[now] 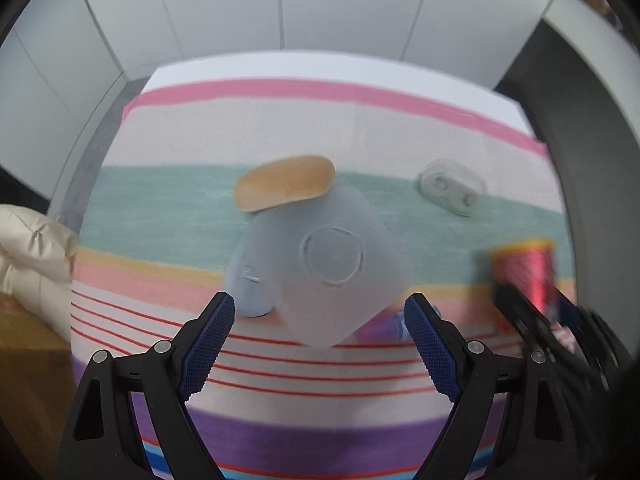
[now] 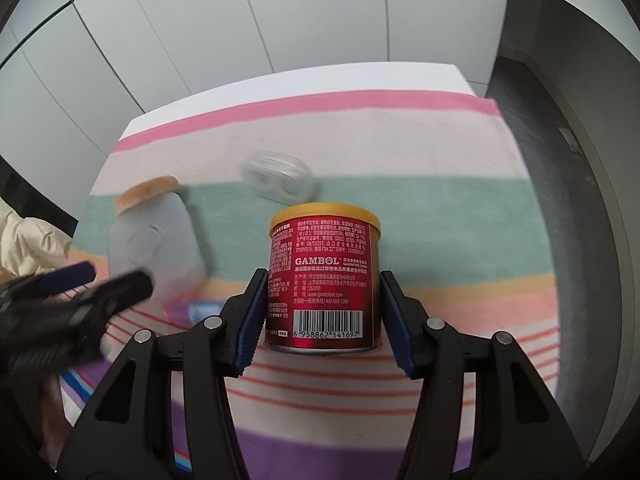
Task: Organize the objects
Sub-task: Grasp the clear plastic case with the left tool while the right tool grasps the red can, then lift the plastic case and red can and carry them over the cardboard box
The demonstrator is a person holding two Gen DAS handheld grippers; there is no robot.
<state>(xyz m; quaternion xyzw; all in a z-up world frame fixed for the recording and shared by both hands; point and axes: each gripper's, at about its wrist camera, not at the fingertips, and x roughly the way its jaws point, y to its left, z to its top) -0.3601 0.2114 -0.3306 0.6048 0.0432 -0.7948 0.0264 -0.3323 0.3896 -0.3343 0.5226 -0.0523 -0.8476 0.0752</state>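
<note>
A: why's the right gripper (image 2: pixel 322 312) clamped on the red can (image 2: pixel 324 276) at the near right of the striped cloth (image 2: pixel 440 152)?

B: guessing it gets relocated. Left gripper (image 1: pixel 320 340) hangs wide apart, empty, over the tipped frosted jar (image 1: pixel 324 264), probably next.

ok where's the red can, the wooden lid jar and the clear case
red Gambol can (image 2: pixel 325 276): right wrist view, label front
frosted jar with wooden lid (image 1: pixel 320 256): left wrist view, jar body
clear plastic case (image 1: pixel 452 190): left wrist view, its top
</note>
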